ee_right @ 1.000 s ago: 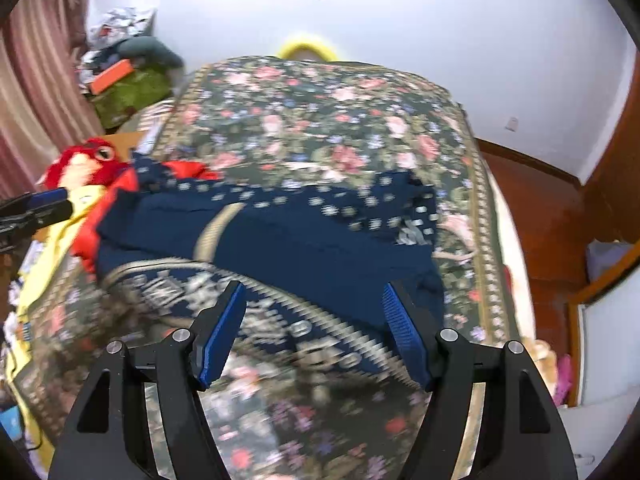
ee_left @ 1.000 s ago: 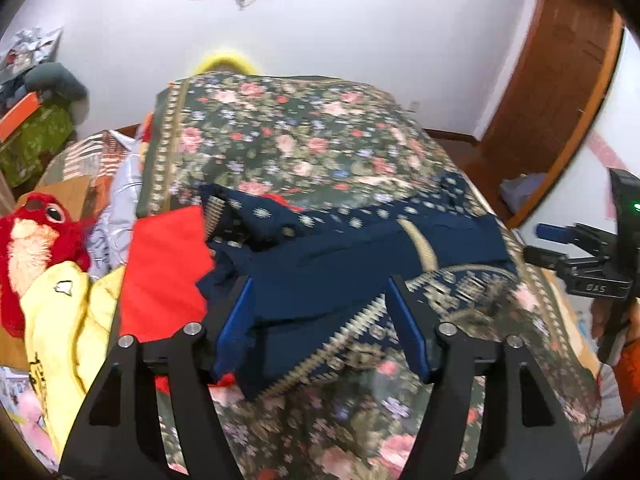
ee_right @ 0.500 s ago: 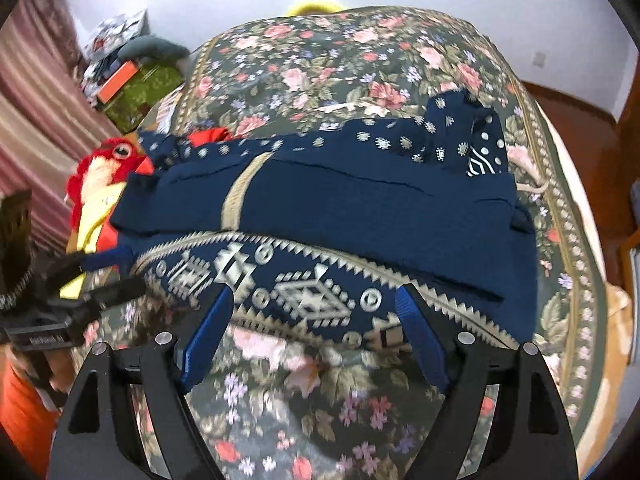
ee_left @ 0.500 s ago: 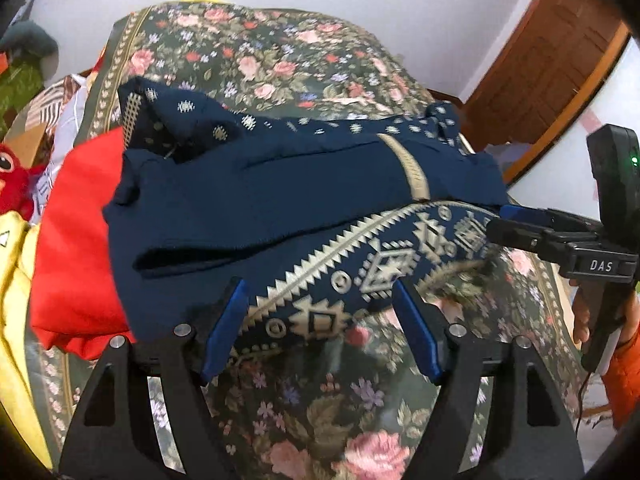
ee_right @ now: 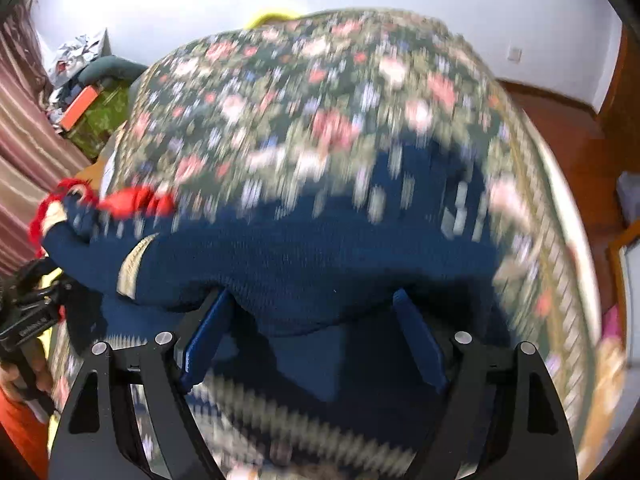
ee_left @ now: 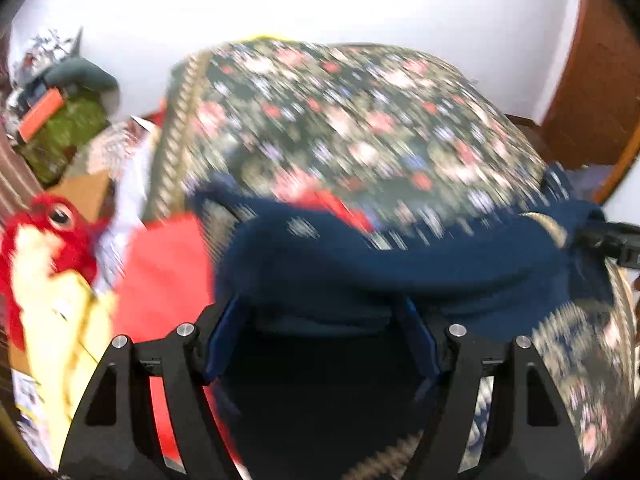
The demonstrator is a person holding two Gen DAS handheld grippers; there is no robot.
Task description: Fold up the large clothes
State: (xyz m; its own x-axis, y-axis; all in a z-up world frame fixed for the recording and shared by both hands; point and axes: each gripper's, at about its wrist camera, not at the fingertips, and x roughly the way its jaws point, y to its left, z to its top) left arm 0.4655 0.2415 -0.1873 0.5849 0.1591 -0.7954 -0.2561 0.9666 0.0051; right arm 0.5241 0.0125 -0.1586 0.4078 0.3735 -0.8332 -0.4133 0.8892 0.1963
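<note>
navy knit garment with cream geometric border, folded over and bunched, lying across floral bed at 6 o'clock, white-dotted part toward 1 o'clock in right view

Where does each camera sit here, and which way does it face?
Left wrist: on the left gripper, looking down along its blue fingers at the navy patterned garment on the floral bedspread; the right gripper shows at the right edge.
Right wrist: on the right gripper, aimed at the same garment; the left gripper and a hand show at the left edge.
Shared: garment, bedspread, white wall, each other's gripper. Both views are motion-blurred.
</note>
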